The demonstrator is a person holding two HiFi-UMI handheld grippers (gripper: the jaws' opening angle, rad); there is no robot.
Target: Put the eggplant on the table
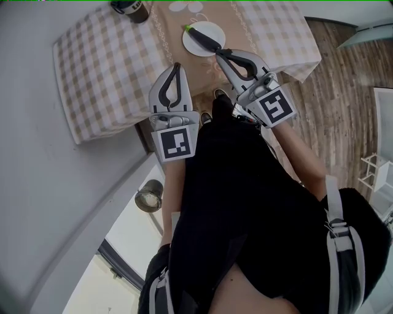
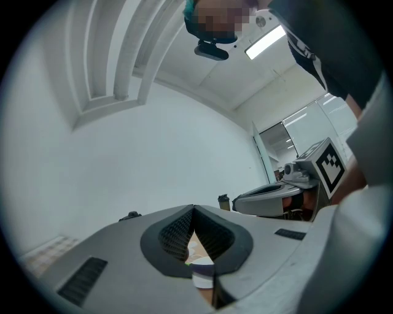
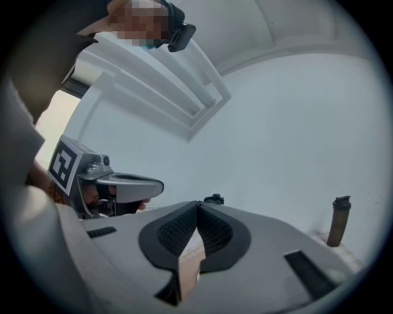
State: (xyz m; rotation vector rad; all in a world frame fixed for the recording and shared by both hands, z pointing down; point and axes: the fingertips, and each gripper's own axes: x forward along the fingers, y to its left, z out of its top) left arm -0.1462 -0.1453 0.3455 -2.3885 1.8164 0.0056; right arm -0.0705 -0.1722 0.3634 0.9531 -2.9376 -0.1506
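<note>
The right gripper [image 1: 219, 53] is closed tight. Its two jaws are pressed together with nothing in them. Its tip is right at the near end of the eggplant [image 1: 204, 37], and I can't tell if they touch. The left gripper [image 1: 177, 65] is closed tight and empty too, near the plate [image 1: 190, 42], on its left. The eggplant lies on that white plate. The plate sits on the table [image 1: 104, 67], which has a checked cloth. A dark bottle [image 1: 132, 8] stands past the plate, to its left.
</note>
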